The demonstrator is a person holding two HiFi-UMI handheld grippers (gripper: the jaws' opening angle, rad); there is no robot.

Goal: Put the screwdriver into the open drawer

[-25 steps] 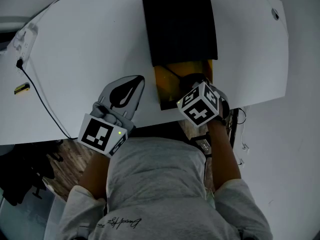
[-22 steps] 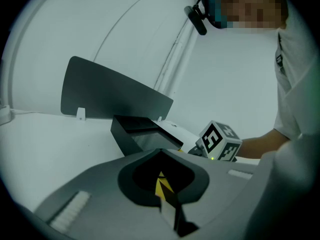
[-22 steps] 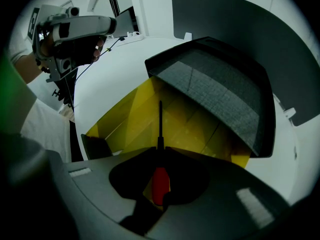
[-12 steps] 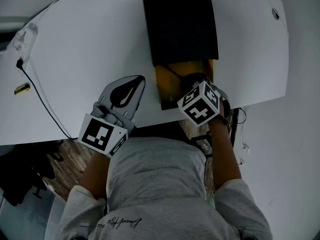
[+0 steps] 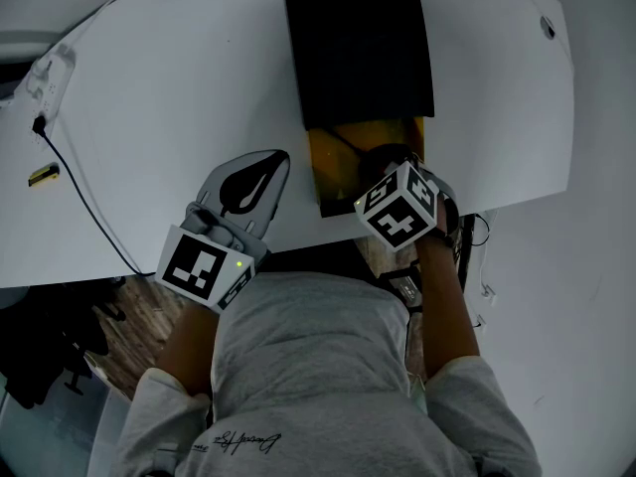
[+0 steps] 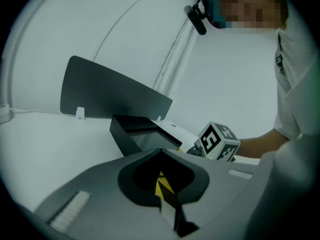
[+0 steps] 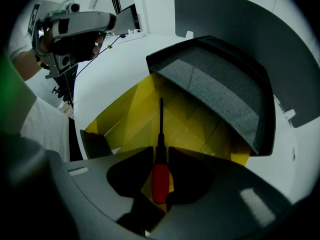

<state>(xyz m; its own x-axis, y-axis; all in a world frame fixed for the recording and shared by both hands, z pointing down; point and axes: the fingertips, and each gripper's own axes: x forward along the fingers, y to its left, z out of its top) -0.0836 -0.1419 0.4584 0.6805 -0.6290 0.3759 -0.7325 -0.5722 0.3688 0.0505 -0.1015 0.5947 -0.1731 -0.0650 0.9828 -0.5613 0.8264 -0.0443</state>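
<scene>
In the right gripper view, a screwdriver [image 7: 160, 176] with a red handle and a black shaft lies in the open yellow drawer [image 7: 130, 119]. It points away from me. My right gripper [image 7: 159, 151] points steeply down over it. Its jaws have just been opening and now stand apart on either side of the screwdriver's neck, with a thin gap on each side. From the head view the drawer [image 5: 333, 167] sticks out of a black box [image 5: 358, 48], and the right gripper [image 5: 386, 167] hangs over it. My left gripper [image 5: 278, 159] rests on the white table [image 5: 169, 87], shut and empty.
A black cable [image 5: 84, 202] runs along the table's left side near a small yellow object [image 5: 42, 176]. The table's front edge lies just below both grippers. A dark panel [image 6: 110, 94] stands behind the black box [image 6: 135, 134] in the left gripper view.
</scene>
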